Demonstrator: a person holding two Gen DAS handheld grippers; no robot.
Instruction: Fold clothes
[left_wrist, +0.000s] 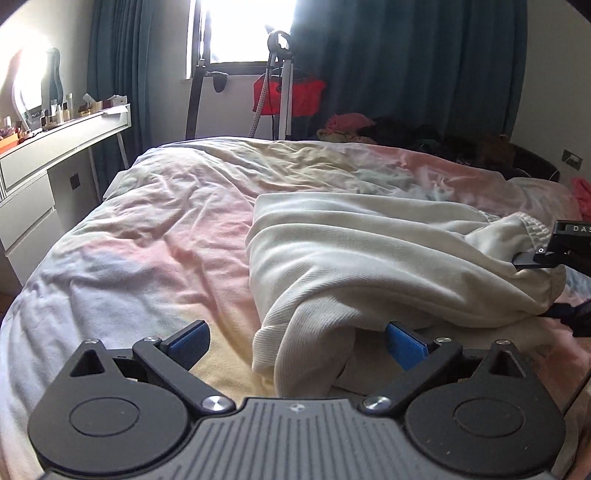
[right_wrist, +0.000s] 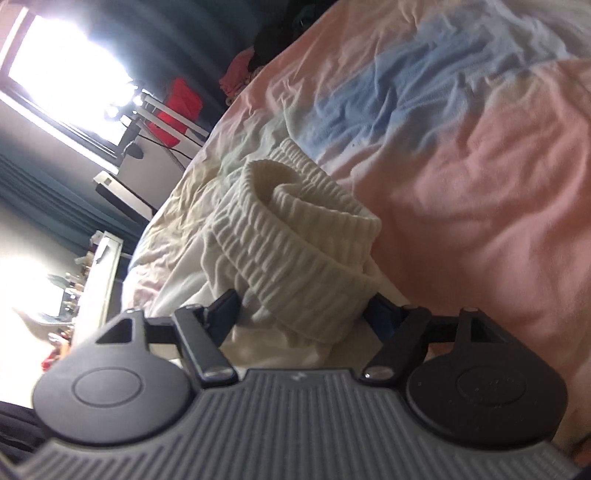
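As jaws spread at 6 o'clock, left gripper (left_wrist: 297, 341) straddles garment (left_wrist: 369, 258); right gripper (right_wrist: 303, 308) likewise straddles waistband (right_wrist: 295, 236); next, pinch.

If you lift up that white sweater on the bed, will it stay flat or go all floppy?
Probably floppy: the white sweater already slumps in soft folds on the bedspread. Its ribbed hem curls over between the right tool's open fingers, so it likely stretches and sags. It looks thick, so perhaps a bit heavy, though not slippery.
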